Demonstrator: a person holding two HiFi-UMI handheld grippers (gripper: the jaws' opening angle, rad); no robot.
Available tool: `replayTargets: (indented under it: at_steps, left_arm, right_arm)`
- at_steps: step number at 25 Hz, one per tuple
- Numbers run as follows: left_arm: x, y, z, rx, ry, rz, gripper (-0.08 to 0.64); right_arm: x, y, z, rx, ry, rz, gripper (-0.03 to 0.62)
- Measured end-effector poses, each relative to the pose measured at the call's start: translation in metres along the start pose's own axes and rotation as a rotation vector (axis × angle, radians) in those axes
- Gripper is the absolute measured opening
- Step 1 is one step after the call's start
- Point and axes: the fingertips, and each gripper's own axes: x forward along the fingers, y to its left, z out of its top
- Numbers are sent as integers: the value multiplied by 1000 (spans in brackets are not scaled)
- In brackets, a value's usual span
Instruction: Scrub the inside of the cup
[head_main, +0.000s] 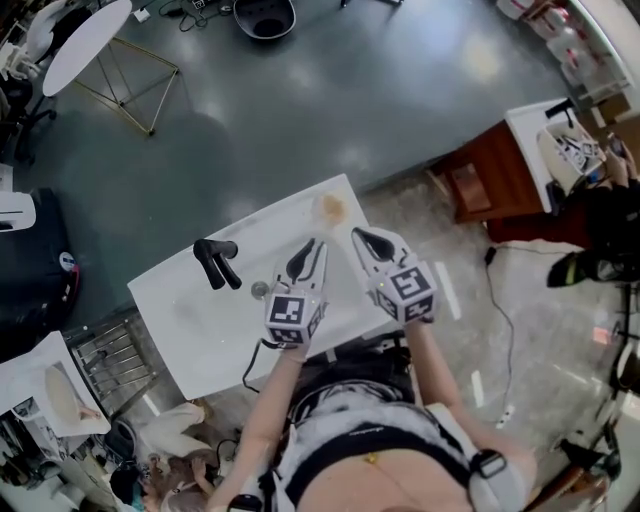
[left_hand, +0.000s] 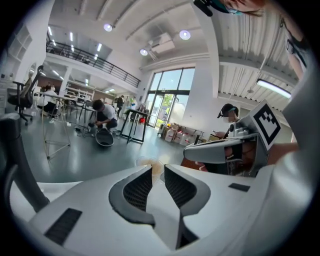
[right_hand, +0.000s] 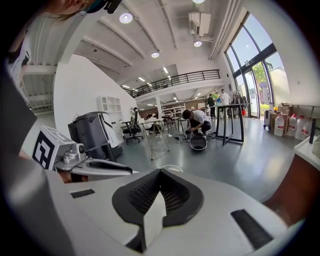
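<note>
Head view looks down on a white bench (head_main: 190, 335) standing on a grey floor (head_main: 330, 90). On the left part of the bench lies a black thing with two prongs (head_main: 215, 262); what it is cannot be made out. Just right of it, also on the bench, sits a small grey round piece (head_main: 260, 289).

Over the middle of the bench comes the left tool (head_main: 312, 247), pointing toward the bench's far edge. In the left gripper view its jaws stand a little apart with nothing between them; the ribbed dark pads (left_hand: 137, 192) face each other across a narrow gap.

The cup (head_main: 330, 208), clear with a brownish tint, stands upright close to the bench's far edge, ahead of both tools and apart from them. In the left gripper view it shows through the gap between the jaws, farther along the bench. In the right gripper view only its rim peeks over the jaw tips.

Over the right part of the bench, beside the left tool, is the right tool (head_main: 360, 237), aimed the same way. The right gripper view shows its jaws closed together, pads meeting, holding nothing.

Beyond the bench's far edge, on the floor, a person (right_hand: 199, 121) crouches over a black round object (right_hand: 198, 142).
</note>
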Motion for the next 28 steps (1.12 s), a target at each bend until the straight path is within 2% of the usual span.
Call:
replayTargets:
  at_steps: [2,4,6,7,10,12,17,28]
  left_arm:
    - [7,7,-10,4,18,15,134]
    - [16,14,-17,29,30,39,162]
    - [27,18,-23,48,37,66,228]
    - [34,20,-27,54,43,81,236]
    - [53,28,-40,53,60,134,368]
    - [64,32,-45,52,60,161,411]
    - [83,26,-50,97,64,200,411]
    - [112,29,-56,110,50,238,411]
  right_arm:
    - [5,-6,-1,5,3,-10,3]
    - [8,-13,-3,13,6,-17,3]
    - [11,-21,-6,19,12,-25,3]
    - [12,-25,-8,22,19,-30,3]
    - [13,-35,-14,29,40,-50,3]
    - [12,-38,-16,35,48,-58,3]
    - [13,-47,-15,37,63,-62,3]
    - [10,-72,-20,48,86,-90,3]
